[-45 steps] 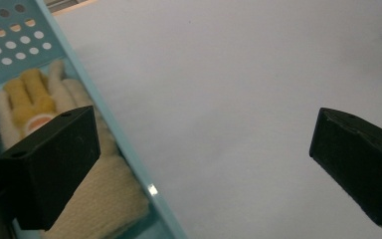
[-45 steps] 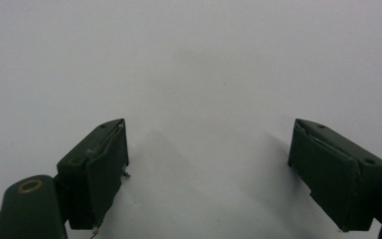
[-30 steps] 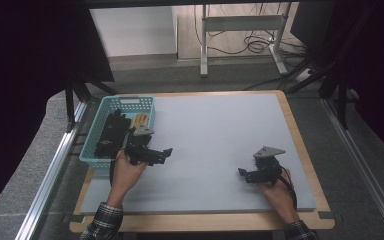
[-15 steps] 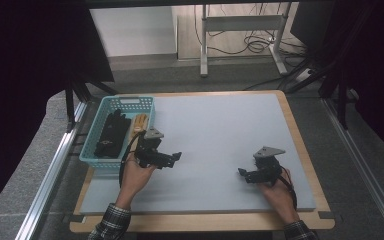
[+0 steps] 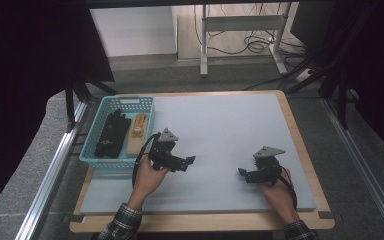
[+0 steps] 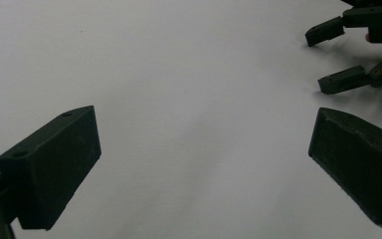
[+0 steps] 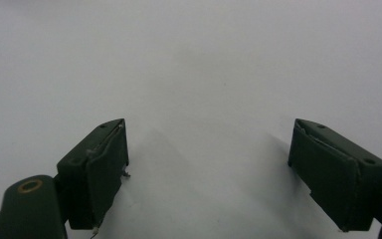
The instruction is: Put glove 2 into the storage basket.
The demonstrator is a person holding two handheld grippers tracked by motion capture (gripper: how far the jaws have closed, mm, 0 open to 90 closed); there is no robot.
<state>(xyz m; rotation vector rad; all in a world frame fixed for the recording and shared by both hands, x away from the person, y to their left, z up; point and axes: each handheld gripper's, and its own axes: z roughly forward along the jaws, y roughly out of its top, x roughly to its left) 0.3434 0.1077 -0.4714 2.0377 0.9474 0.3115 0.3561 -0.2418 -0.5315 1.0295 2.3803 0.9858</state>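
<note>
My left gripper (image 5: pixel 187 163) hovers low over the pale grey mat (image 5: pixel 220 120), just right of the blue basket (image 5: pixel 105 161), with a hand around it. In the left gripper view its jaws stand wide apart, so the left gripper (image 6: pixel 204 134) is open and has bare mat between them. My right gripper (image 5: pixel 243 175) rests near the mat's front right, pointing left. The right gripper (image 7: pixel 209 139) is also open and holds nothing. The right gripper's two jaws reach into the left gripper view at the top right.
The blue basket holds a black object (image 5: pixel 111 134) and a tan wooden piece (image 5: pixel 138 131). The mat lies on a wooden board (image 5: pixel 300 145) with a metal rail (image 5: pixel 50 175) along the left. A white table frame (image 5: pixel 240 25) and cables stand beyond.
My left gripper has moved right, away from the basket's front corner and onto the open mat. The right gripper has stayed in place.
</note>
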